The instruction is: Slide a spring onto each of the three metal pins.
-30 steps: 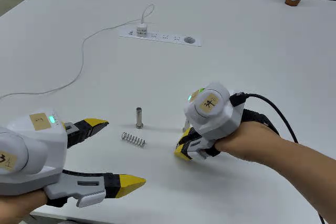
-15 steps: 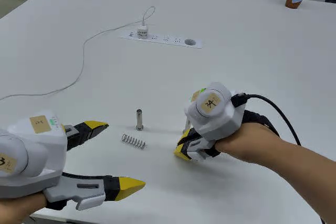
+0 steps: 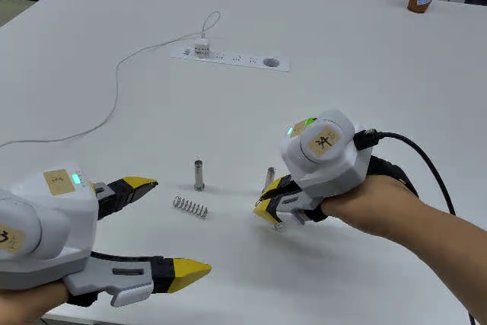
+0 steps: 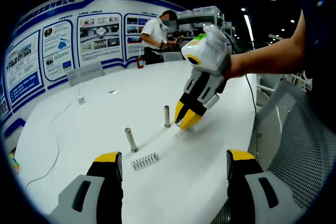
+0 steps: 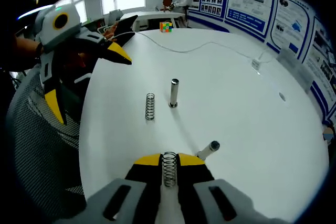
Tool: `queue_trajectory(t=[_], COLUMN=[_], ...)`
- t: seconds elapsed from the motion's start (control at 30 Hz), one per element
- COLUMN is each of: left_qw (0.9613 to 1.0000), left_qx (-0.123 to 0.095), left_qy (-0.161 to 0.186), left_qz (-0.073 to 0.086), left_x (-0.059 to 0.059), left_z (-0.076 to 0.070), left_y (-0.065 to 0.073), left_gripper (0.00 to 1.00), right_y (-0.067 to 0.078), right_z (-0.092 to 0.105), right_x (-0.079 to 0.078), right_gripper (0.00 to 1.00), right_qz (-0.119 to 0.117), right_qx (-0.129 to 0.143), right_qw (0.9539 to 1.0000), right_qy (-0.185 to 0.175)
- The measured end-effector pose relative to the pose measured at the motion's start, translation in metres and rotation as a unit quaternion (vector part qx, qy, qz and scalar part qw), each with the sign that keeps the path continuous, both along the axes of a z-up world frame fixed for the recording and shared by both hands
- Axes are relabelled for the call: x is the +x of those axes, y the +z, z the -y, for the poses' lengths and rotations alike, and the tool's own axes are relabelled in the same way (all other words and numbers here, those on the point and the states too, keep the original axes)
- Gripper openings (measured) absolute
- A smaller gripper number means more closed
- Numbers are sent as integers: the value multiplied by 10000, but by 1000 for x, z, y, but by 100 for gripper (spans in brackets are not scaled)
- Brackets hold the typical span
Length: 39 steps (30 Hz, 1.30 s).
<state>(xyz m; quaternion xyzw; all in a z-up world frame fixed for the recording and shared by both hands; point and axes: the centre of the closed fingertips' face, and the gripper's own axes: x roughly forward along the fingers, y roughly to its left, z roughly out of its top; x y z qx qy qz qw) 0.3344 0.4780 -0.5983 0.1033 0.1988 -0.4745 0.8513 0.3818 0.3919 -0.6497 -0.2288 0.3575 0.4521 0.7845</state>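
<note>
Shiny metal pins (image 3: 198, 174), wire spring (image 3: 190, 207), matt white table (image 3: 342, 97)

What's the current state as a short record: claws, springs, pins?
left claw: open, holding nothing
right claw: shut on held spring, tips low by pin A
pin A: upright, bare
pin B: upright, bare
loose spring: lying flat on the table, near pin B, not touching it
springs fitted: none yet
</note>
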Motion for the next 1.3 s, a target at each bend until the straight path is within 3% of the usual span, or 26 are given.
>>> queue_trajectory(t=[0.67, 0.9, 1.03, 1.3], left_qw=[10000, 10000, 10000, 10000], left_qx=[7, 11, 5, -6], left_qy=[-10, -4, -7, 3], left_qz=[-3, -2, -2, 15], left_x=[1, 2, 1, 2], left_z=[0, -1, -1, -1], left_y=[-1, -1, -1, 0], left_gripper=[83, 83, 83, 83], right_y=[16, 37, 55, 75], right_z=[9, 4, 0, 1], right_x=[0, 0, 4, 13], right_gripper=[12, 12, 12, 12], right_qz=[96, 156, 184, 405], right_qx=[280, 524, 822, 905], right_qw=[9992, 9980, 9957, 9941], right_qy=[-261, -324, -395, -431])
